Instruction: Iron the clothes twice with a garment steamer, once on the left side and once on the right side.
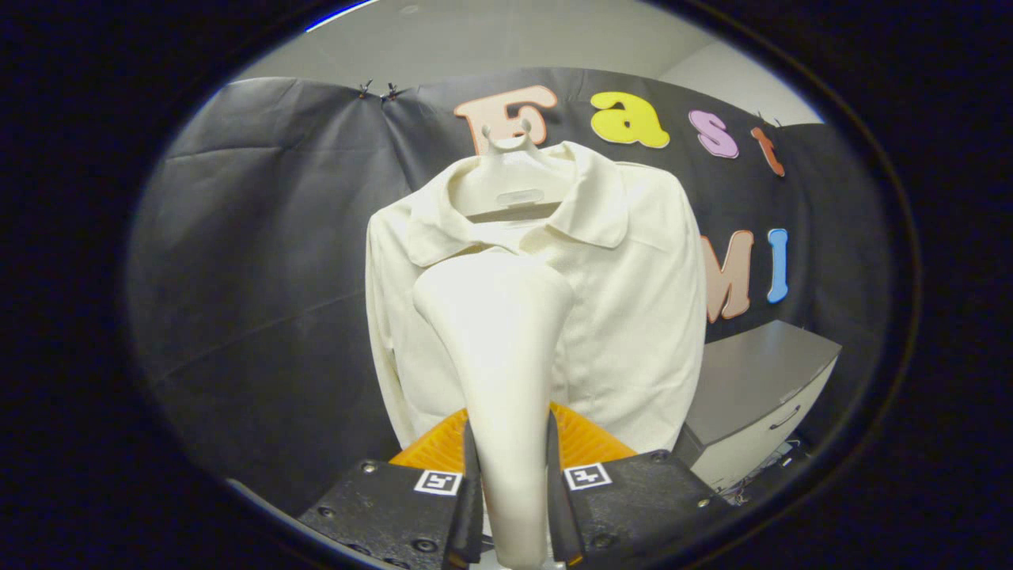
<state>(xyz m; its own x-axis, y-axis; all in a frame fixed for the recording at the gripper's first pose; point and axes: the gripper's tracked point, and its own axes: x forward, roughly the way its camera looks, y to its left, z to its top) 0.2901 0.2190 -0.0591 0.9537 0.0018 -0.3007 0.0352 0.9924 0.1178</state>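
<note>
Tool (513,507) first: we have both fingers clamped on the neck of the garment steamer (495,348), one on each flank of its handle, so it is gripped firmly and not merely cradled. We judge the hold sits low on the handle for a reason: it leaves the wide head free at the far end, rising straight ahead of the fingers toward twelve o'clock, where it can face the cloth. That head stands in front of the shirt (625,317), over its chest just below the collar; whether it is touching the fabric or only near it we cannot tell from this angle. An orange ribbed part (582,439) shows just behind the fingers, at the foot of the steamer, and we cannot say what it belongs to. The shirt hangs on a hanger (514,170) against the booth's dark wall, buttoned and spread flat, which keeps the front open to a long vertical pass. The steamer is lined up a little toward the nine o'clock side of the shirt's middle, so we take this as the top of a stroke on that half, with the half at three o'clock lying bare and uncovered by the head. A grey cabinet (752,380) stands at four o'clock, beside the shirt's hem and well apart from the fingers, so a downward stroke should not meet it.
</note>
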